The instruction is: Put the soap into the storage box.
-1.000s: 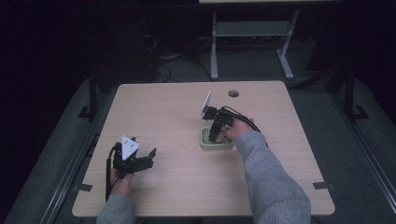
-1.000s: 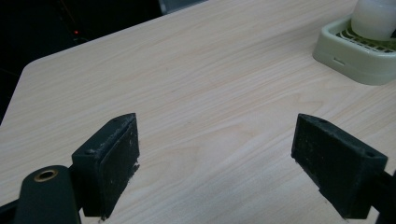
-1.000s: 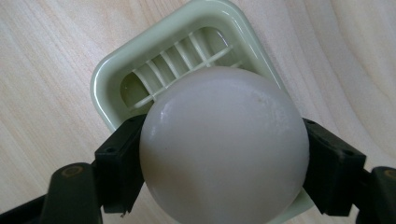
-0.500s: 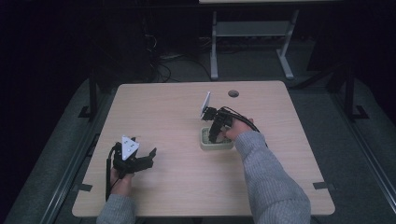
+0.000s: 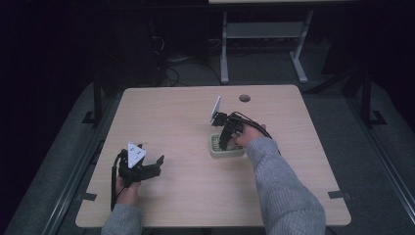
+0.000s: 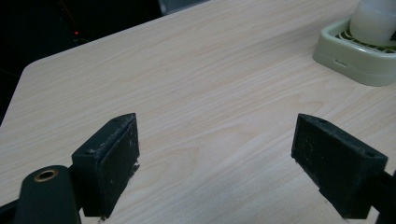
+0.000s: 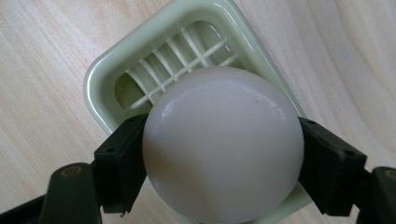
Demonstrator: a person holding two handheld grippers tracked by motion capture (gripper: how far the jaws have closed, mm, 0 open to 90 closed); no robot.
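A round white soap bar (image 7: 223,144) sits between the two black jaws of my right gripper (image 7: 223,158), which press on its sides directly over a pale green slatted soap dish (image 7: 140,60). From above, the right gripper (image 5: 226,142) points down into the dish (image 5: 215,151) at the table's middle right. The dish (image 6: 359,60) with the white soap (image 6: 376,21) also appears at the top right of the left gripper view. My left gripper (image 5: 155,165) rests low over the front left of the table, jaws wide apart with bare wood between them.
The light wooden table (image 5: 171,117) has a round cable hole (image 5: 244,98) near its back edge. Behind the table stands a metal frame (image 5: 259,44) on a dark floor. Open tabletop lies between the two grippers.
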